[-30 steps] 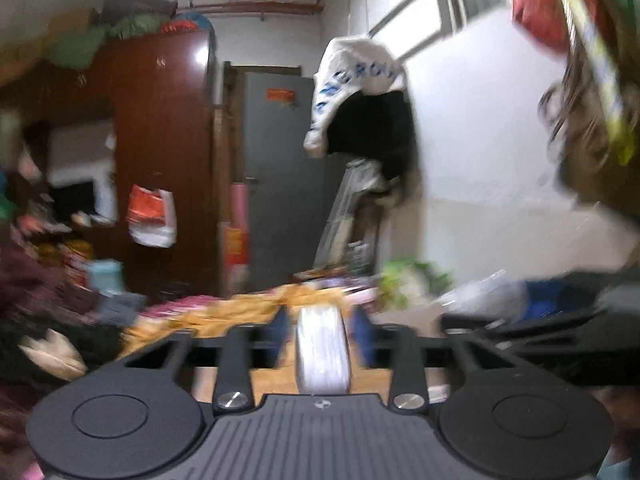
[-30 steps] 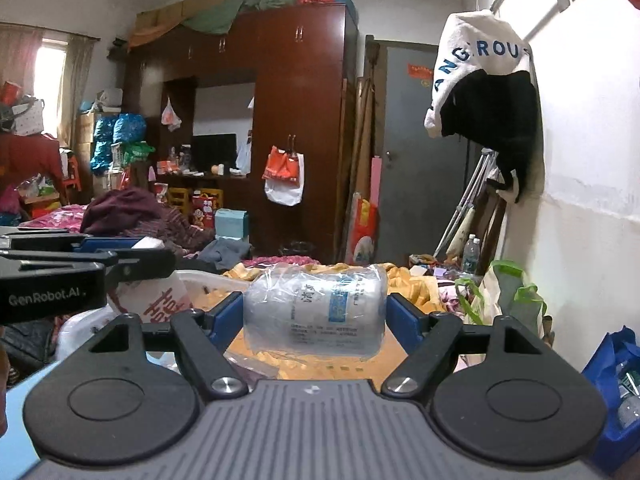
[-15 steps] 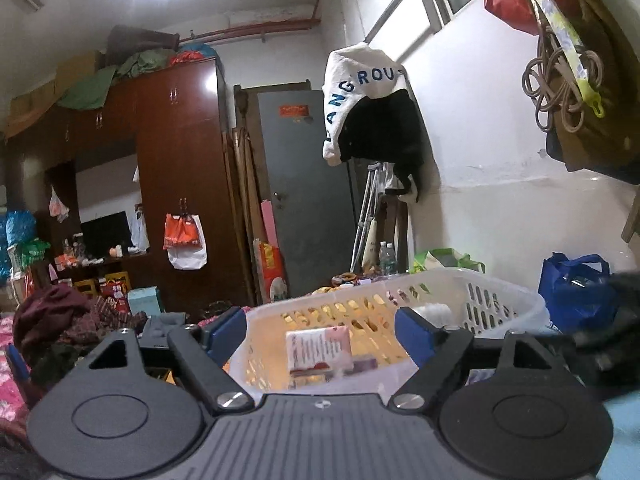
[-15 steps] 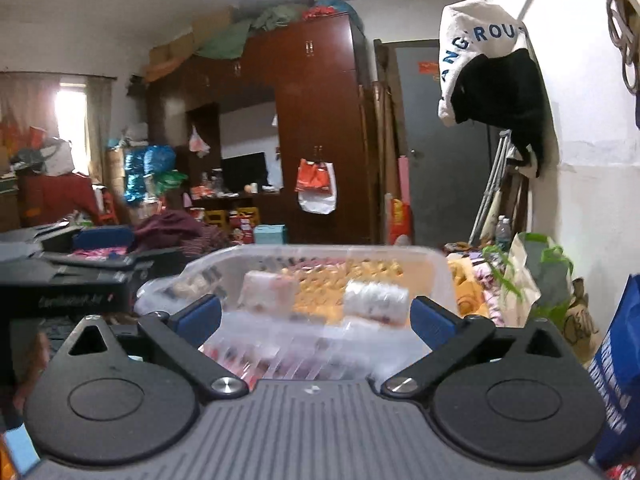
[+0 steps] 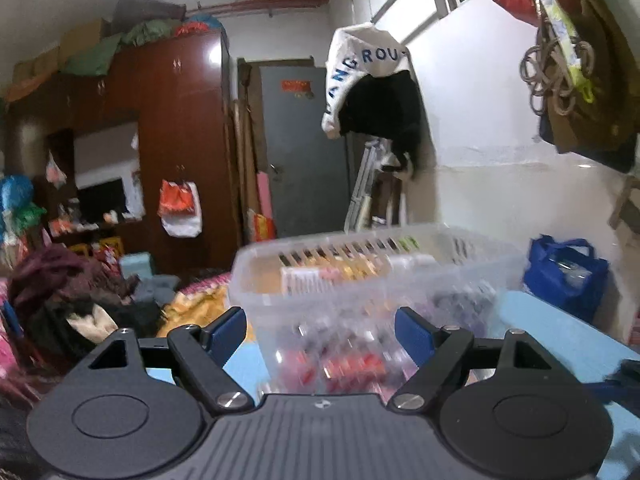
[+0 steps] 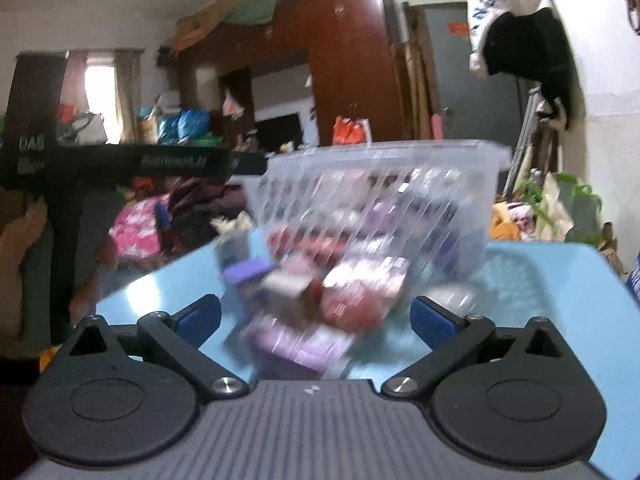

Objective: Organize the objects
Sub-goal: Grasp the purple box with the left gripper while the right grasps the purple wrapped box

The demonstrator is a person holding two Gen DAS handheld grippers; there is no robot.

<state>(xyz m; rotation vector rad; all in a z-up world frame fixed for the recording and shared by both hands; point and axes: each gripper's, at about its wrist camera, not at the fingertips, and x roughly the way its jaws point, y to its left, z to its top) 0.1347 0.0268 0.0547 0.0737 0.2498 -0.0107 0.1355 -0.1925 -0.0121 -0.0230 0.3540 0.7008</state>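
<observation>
A clear slotted plastic basket [image 5: 372,268] with several small packets inside stands on the light blue table [image 5: 560,340], just ahead of my left gripper [image 5: 320,334], which is open and empty. In the right wrist view the same basket [image 6: 380,208] is blurred, and loose purple and red packets [image 6: 304,312] lie on the table [image 6: 540,280] in front of it. My right gripper [image 6: 316,320] is open and empty, close behind those packets. The left gripper's body [image 6: 120,164] shows at the left of that view.
A blue bag [image 5: 564,276] stands against the white wall at right. Clothes and bags hang on that wall [image 5: 568,52]. A dark wooden wardrobe [image 5: 176,152], a grey door [image 5: 304,152] and cluttered bedding [image 5: 60,296] lie beyond the table.
One second ago each gripper held a wrapped white roll; both are now open and empty. Both grippers have dropped lower and nearer the basket, and the table now shows.
</observation>
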